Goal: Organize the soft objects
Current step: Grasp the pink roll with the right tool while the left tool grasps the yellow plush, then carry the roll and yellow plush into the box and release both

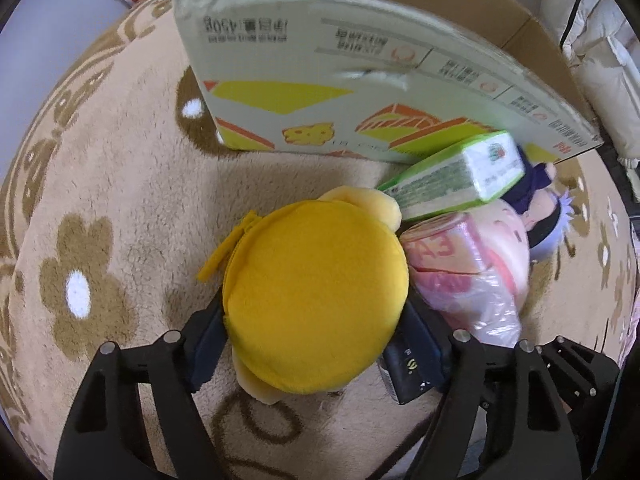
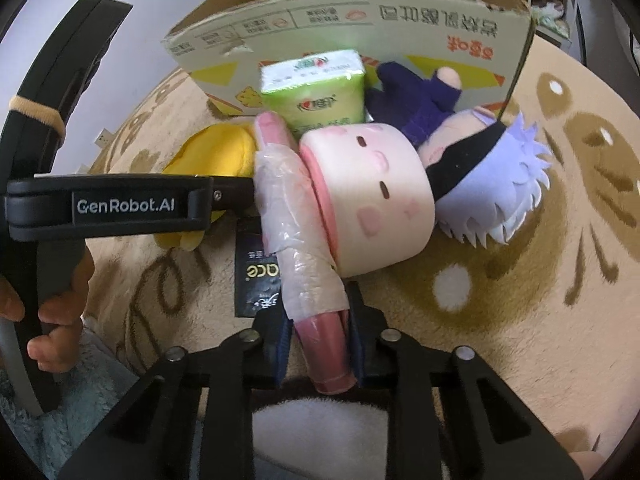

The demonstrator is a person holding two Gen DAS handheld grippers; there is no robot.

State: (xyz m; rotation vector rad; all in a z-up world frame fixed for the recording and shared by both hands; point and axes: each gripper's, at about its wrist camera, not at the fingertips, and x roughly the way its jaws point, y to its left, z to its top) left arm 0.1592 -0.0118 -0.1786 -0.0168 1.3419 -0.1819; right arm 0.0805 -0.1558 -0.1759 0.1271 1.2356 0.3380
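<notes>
My left gripper [image 1: 316, 336] is shut on a round yellow plush [image 1: 316, 296] and holds it over the rug; the same plush shows in the right wrist view [image 2: 216, 148]. My right gripper [image 2: 320, 344] is shut on a pink tissue pack in clear wrap [image 2: 304, 248], also seen in the left wrist view [image 1: 460, 268]. A pink plush with a face [image 2: 372, 200], a green tissue pack [image 2: 316, 88] and a white-haired doll in dark clothes [image 2: 480, 164] lie in a pile against an open cardboard box [image 2: 400, 28], whose printed side fills the left wrist view [image 1: 360, 92].
A beige flower-pattern rug [image 1: 120, 208] covers the floor. A black packet [image 2: 256, 276] lies on the rug between the grippers. The left gripper's handle [image 2: 120, 204] and the hand on it cross the left of the right wrist view. White cushions [image 1: 600, 60] sit at the far right.
</notes>
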